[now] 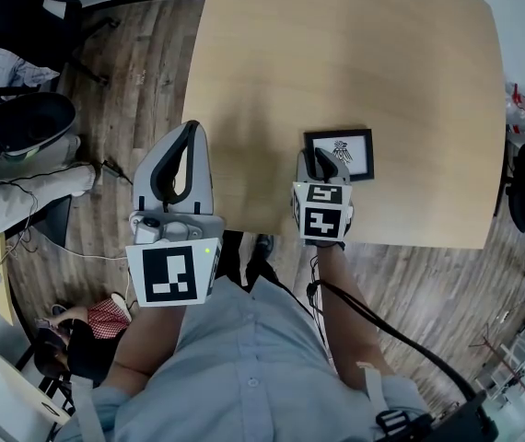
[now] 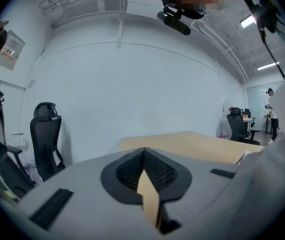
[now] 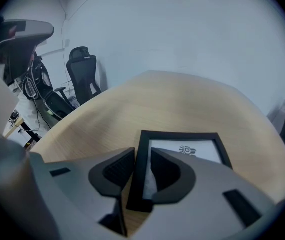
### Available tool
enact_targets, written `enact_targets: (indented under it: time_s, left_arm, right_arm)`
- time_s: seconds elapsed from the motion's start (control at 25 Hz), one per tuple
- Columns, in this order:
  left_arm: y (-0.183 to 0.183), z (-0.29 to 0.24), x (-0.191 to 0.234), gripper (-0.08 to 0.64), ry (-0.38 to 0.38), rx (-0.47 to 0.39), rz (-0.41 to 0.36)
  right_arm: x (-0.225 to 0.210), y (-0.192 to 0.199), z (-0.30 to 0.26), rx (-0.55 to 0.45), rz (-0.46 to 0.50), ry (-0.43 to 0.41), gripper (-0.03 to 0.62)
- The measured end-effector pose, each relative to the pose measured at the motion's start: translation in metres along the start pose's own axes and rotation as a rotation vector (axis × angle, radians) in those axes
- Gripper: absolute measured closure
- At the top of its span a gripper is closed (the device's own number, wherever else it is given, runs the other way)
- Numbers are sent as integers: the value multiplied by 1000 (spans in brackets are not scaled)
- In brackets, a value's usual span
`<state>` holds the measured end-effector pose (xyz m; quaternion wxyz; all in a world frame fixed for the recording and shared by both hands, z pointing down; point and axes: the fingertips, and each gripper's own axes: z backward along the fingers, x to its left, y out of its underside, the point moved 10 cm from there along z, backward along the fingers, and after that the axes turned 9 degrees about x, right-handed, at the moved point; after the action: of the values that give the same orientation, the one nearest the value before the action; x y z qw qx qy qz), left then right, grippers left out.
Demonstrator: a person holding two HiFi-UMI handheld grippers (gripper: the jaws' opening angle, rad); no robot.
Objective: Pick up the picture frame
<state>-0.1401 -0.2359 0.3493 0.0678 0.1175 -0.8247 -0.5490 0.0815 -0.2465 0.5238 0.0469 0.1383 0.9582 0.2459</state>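
Wooden table (image 1: 336,72) bears the picture frame (image 1: 350,155), one edge inside the open right claw (image 3: 142,156).

1. The floor (image 1: 143,72) is laid with grey-brown wood-look planks that run around the furniture on every side seen from the head view.
2. A pale wooden surface (image 1: 336,63) with rounded corners stands in the middle of the room.
3. The walls (image 2: 132,84) are plain white, and a curved pipe runs high across one of them.
4. Long strip lights (image 2: 247,20) glow on the ceiling at the right.
5. A black high-backed office chair (image 2: 46,134) stands by the wall, left of the surface.
6. Further chairs (image 2: 236,123) sit far off at the right.
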Motion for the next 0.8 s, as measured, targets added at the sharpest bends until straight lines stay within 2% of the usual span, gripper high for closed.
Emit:
enact_targets:
  time_s: [0.52,0.8]
  left_arm:
    - [-2,2,5,559,-5,-15,11]
    - [-4,10,6,558,-6,-39,1]
  right_arm:
    - [3,-1,-1,-4,-7,2,529]
    - [4,-2,14,-101,-30,10,531]
